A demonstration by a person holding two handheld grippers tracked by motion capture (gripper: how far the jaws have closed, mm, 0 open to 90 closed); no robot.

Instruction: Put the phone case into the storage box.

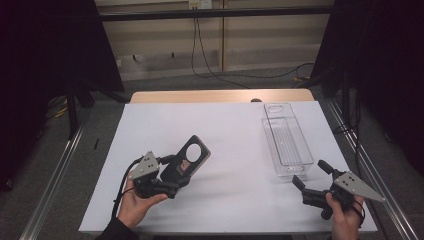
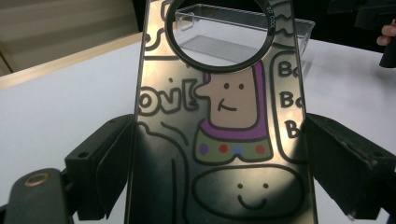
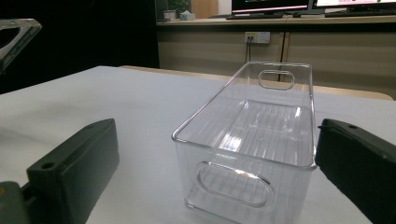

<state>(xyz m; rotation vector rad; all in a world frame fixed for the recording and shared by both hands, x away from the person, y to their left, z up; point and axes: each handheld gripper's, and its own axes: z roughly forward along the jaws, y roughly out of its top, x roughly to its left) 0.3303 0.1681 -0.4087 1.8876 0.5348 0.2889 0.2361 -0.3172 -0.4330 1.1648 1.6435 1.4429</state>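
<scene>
White surface (image 1: pixel 225 150); clear bin (image 1: pixel 286 141) at its right, empty. Left hand-held gripper (image 1: pixel 167 180) clamps a dark phone case (image 1: pixel 186 161) by its edges, lifted at left; cartoon print, round cutout. Right hand-held gripper (image 1: pixel 310 175) spread wide, holding nothing, just beside the bin's near end.

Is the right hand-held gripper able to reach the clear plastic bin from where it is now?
Probably yes: the right hand-held gripper is open, facing the near end of the clear bin, with only bare table between them.

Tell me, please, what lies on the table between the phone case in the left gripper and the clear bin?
Nothing: in the high view, only bare white table separates the phone case from the clear bin.
</scene>
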